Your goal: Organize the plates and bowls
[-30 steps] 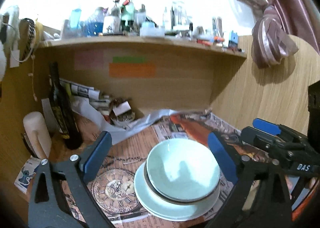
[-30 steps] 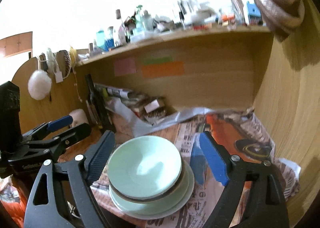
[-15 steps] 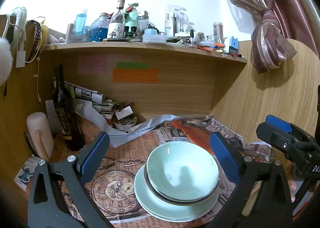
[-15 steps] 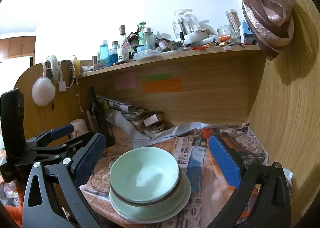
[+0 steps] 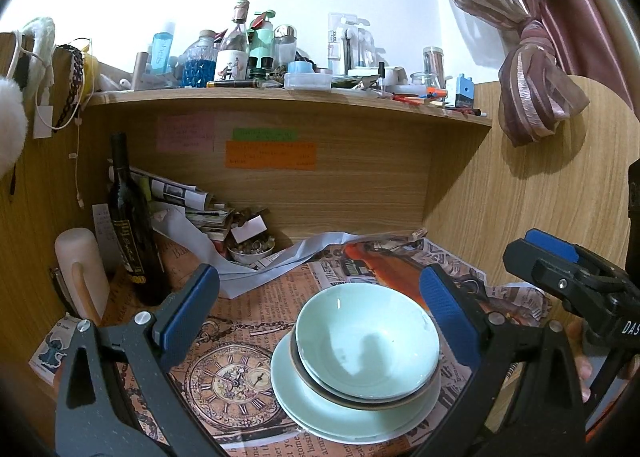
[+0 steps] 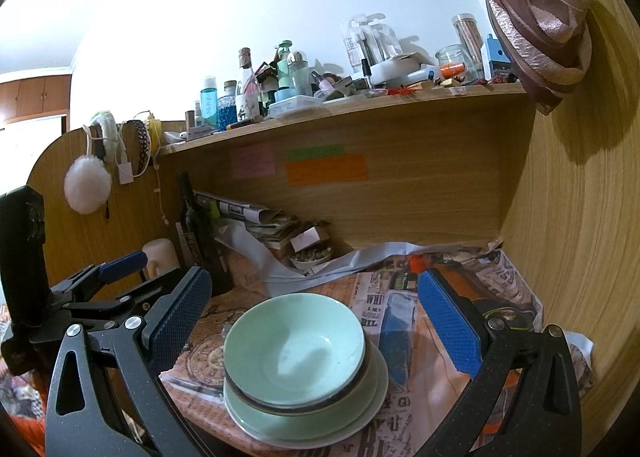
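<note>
Pale green bowls [image 5: 366, 341] sit nested on a pale green plate [image 5: 320, 413] on the newspaper-covered desk; the stack also shows in the right wrist view [image 6: 296, 345], on its plate [image 6: 360, 413]. My left gripper [image 5: 320, 309] is open and empty, held above and just in front of the stack. My right gripper [image 6: 312, 313] is open and empty, above the stack too. The right gripper shows at the right edge of the left wrist view [image 5: 560, 269]; the left gripper shows at the left of the right wrist view [image 6: 104, 277].
A dark wine bottle [image 5: 128, 225] and a cream mug [image 5: 80, 269] stand at the back left. A small bowl of bits [image 5: 252, 251], folded papers and a white cloth lie at the back. A cluttered shelf [image 5: 280, 97] hangs overhead. Wooden walls close in on both sides.
Both grippers have drawn back and risen a little from the stack, so more of the shelf and wall shows. The bowls and plate have not moved.
</note>
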Available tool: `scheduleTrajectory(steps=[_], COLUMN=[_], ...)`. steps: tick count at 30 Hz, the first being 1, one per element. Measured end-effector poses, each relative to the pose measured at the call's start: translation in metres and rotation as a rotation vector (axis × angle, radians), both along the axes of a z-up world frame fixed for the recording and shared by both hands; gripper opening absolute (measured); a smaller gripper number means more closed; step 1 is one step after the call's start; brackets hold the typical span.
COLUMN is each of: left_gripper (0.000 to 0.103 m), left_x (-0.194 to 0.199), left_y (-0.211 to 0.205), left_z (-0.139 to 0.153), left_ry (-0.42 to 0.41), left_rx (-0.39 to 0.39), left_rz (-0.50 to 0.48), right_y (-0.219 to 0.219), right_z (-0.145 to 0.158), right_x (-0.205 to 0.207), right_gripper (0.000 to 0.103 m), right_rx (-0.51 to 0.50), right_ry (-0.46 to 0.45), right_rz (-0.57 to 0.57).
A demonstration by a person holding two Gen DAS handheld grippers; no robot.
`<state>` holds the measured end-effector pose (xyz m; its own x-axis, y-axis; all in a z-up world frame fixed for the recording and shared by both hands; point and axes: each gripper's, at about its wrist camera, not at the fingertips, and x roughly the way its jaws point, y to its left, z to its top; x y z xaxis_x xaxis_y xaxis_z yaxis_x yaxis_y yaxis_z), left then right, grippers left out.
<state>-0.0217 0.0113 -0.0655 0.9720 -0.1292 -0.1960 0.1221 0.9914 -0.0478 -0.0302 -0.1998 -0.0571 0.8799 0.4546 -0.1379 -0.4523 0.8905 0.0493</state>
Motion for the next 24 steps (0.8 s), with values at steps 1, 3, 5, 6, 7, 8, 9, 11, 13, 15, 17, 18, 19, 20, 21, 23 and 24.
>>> scheduleTrajectory(steps=[1,3,5,6,7,8,9,11,13,15,17,18,19,20,21,23,24], left_gripper=[0.102,0.102,0.102,0.102,0.102,0.102,0.102,0.102,0.102,0.102,0.102,0.102,0.102,0.102,0.102,0.102,0.102], left_x=[0.0001,-0.0003,-0.0006,-0.0003,-0.0007,-0.0008,-0.0008,-0.0011,-0.0010,-0.0006,0.0005,0.0004,0.0003,0.0002,0.0005,0.0006,0.0009], left_y=[0.0003,0.0003,-0.0003,-0.0002,-0.0002,-0.0003,-0.0006,-0.0013,-0.0027,-0.0038,-0.0044,-0.0046,-0.0053,-0.0055,-0.0060,-0.0056,-0.0057], left_z=[0.0000,-0.0003,-0.0004,-0.0002,-0.0006,-0.0007,-0.0006,-0.0012,-0.0022,-0.0027,-0.0026,-0.0022,-0.0021,-0.0020,-0.0022,-0.0021,-0.0022], left_ry=[0.001,0.001,-0.001,0.000,-0.001,-0.001,-0.001,-0.001,-0.001,0.001,0.002,0.002,0.002,0.001,0.001,0.002,0.003], left_rx=[0.000,0.001,0.001,0.001,0.001,0.000,0.001,0.003,0.005,0.005,0.005,0.005,0.006,0.005,0.006,0.003,0.002], left_rz=[-0.001,-0.003,0.000,-0.001,-0.002,-0.002,-0.002,-0.005,-0.008,-0.010,-0.011,-0.010,-0.008,-0.007,-0.007,-0.008,-0.008], right_y=[0.0002,0.0004,0.0013,0.0012,0.0014,0.0015,0.0018,0.0024,0.0022,0.0017,0.0014,0.0012,0.0011,0.0009,0.0010,0.0007,0.0005], right_z=[0.0000,-0.0003,-0.0003,-0.0002,-0.0002,-0.0003,-0.0003,-0.0006,-0.0006,-0.0007,-0.0012,-0.0014,-0.0015,-0.0014,-0.0014,-0.0013,-0.0013], right_x=[-0.0001,-0.0004,-0.0003,-0.0003,-0.0003,-0.0005,-0.0005,-0.0003,0.0000,0.0005,0.0009,0.0011,0.0012,0.0014,0.0014,0.0014,0.0016], right_gripper=[0.103,0.103,0.103,0.103,0.103,0.103,0.103,0.103,0.103,0.103,0.103,0.103,0.103,0.103,0.103,0.103,0.103], right_rx=[0.000,0.000,-0.001,0.000,0.000,0.001,0.001,0.001,0.000,0.002,0.007,0.009,0.011,0.010,0.009,0.010,0.010], right_ry=[0.000,-0.001,-0.003,-0.001,0.000,0.001,0.001,0.000,0.001,0.005,0.009,0.011,0.011,0.011,0.011,0.011,0.011], right_rz=[0.000,0.000,-0.001,0.000,0.001,0.001,0.002,0.003,0.000,0.002,0.003,0.003,0.002,0.003,0.002,0.004,0.005])
